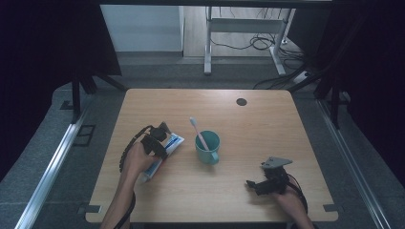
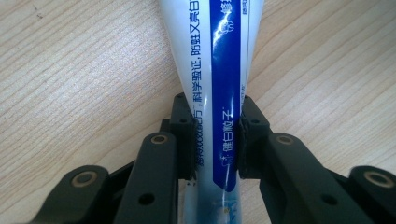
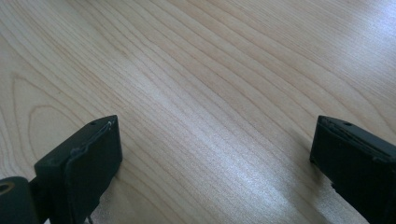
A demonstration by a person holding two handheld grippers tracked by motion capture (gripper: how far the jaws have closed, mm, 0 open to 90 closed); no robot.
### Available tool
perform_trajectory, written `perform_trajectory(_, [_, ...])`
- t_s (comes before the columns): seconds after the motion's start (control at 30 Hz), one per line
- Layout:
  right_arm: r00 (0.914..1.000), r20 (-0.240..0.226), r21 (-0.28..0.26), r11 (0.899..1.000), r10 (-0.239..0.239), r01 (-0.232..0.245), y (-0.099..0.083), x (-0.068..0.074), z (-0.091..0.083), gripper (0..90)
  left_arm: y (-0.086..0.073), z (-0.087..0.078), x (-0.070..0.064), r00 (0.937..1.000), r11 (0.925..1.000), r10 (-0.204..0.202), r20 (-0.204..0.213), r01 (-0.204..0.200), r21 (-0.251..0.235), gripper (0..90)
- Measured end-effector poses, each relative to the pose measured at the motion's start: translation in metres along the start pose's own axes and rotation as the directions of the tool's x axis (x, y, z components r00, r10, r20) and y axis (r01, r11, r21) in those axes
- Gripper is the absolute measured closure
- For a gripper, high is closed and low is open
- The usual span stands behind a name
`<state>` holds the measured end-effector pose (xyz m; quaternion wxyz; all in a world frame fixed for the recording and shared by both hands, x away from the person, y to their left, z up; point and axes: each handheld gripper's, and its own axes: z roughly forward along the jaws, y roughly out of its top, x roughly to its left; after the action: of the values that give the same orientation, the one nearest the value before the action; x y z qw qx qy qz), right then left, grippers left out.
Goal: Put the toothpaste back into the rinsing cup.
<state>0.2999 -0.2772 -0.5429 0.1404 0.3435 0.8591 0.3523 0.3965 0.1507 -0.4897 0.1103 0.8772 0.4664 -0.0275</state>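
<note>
Left gripper point(image 1: 160, 138) sits over the left half of the table point(image 1: 267, 124), the person's left hand point(image 1: 136, 160) behind it. Its jaws are clamped on a toothpaste tube point(image 1: 165, 152), one pad on each side. In the left gripper view point(image 2: 215, 140) the tube point(image 2: 212, 70) runs straight up between the pads point(image 2: 187, 140), white with a blue stripe and printed characters, narrow at the grip and widening away from it. From the high view the tube lies at a slant on the wood, its far end pointing toward the cup and its near end toward the table's front edge. Whether it is lifted off the surface I cannot tell.

Cup point(image 1: 208, 147) stands upright just right of the tube, near the table's middle. It is teal, with its handle toward the front edge. A toothbrush point(image 1: 198, 131) leans inside it, head up and tilted toward the far left.

A small dark round spot point(image 1: 241, 101) lies on the far side of the table, well apart from the cup.

Right gripper point(image 1: 255, 185) rests low near the front right corner, held by the right hand point(image 1: 291, 198), a grey plate on top. Its jaws stand wide apart; in the right gripper view point(image 3: 215, 154) bare wood lies between them.
</note>
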Motion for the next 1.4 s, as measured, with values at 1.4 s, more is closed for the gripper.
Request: perform_trajectory(1.4, [1.0000, 0.000, -0.003, 1.000, 0.001, -0.001, 0.000, 0.000, 0.000, 2.0, -0.058, -0.037, -0.023, 0.9905, 0.9355, 0.137, -0.008, -0.132, -0.328, 72.7])
